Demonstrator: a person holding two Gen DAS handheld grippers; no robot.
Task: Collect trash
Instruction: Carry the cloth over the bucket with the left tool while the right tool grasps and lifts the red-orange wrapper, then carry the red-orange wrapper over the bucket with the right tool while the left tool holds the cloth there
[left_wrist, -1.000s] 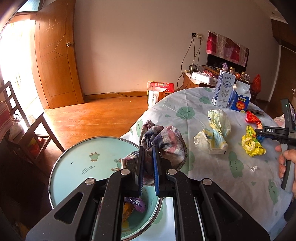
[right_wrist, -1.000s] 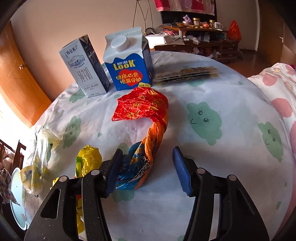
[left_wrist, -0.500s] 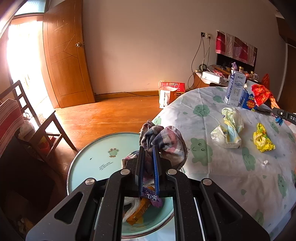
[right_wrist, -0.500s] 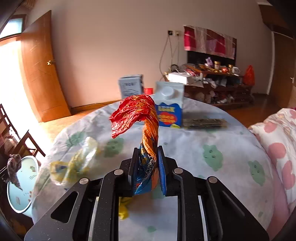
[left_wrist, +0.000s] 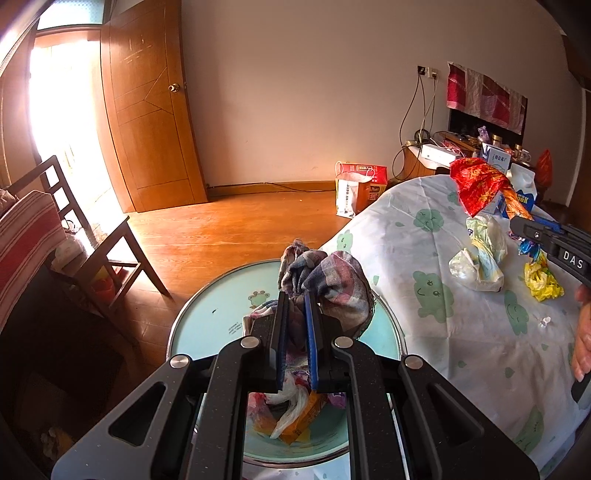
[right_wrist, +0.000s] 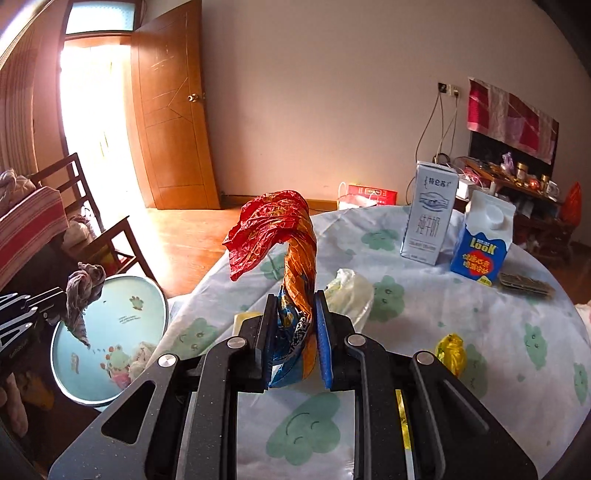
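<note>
Left gripper (left_wrist: 295, 328): jaws nearly closed, clamped on a plaid cloth (left_wrist: 332, 284) whose bunched folds rise above the fingertips; held over the basin.
Right gripper (right_wrist: 295, 332): jaws drawn in tight on the twisted lower end of a red-orange snack wrapper (right_wrist: 280, 236); the crumpled red top stands upright above the fingers, clear of the table.
Basin (left_wrist: 207, 317): round, pale blue with frog prints and a metal rim, on the floor just beside the table edge; at 9 o'clock in the right wrist view.
Basin contents: an orange wrapper (left_wrist: 299, 421) and white plastic scraps, seen under the left gripper at 6 o'clock.
Table (right_wrist: 480, 317): covered by a white cloth with green cloud faces.
Loose trash on table: a crumpled white plastic bag (left_wrist: 480, 258) at 3 o'clock in the left wrist view; a yellow wrapper (left_wrist: 543, 280) just beside it, farther toward 3 o'clock.
Cartons: a tall white milk carton (right_wrist: 428, 214) and a blue-and-white gable carton (right_wrist: 484, 240), upright, side by side at 2 o'clock in the right wrist view.
Flat packets (right_wrist: 524, 284): dark, lying just beside the blue carton.
Background: wooden door (right_wrist: 173, 133) at 11 o'clock; wooden chair (left_wrist: 92, 236) at 9 o'clock in the left wrist view.
</note>
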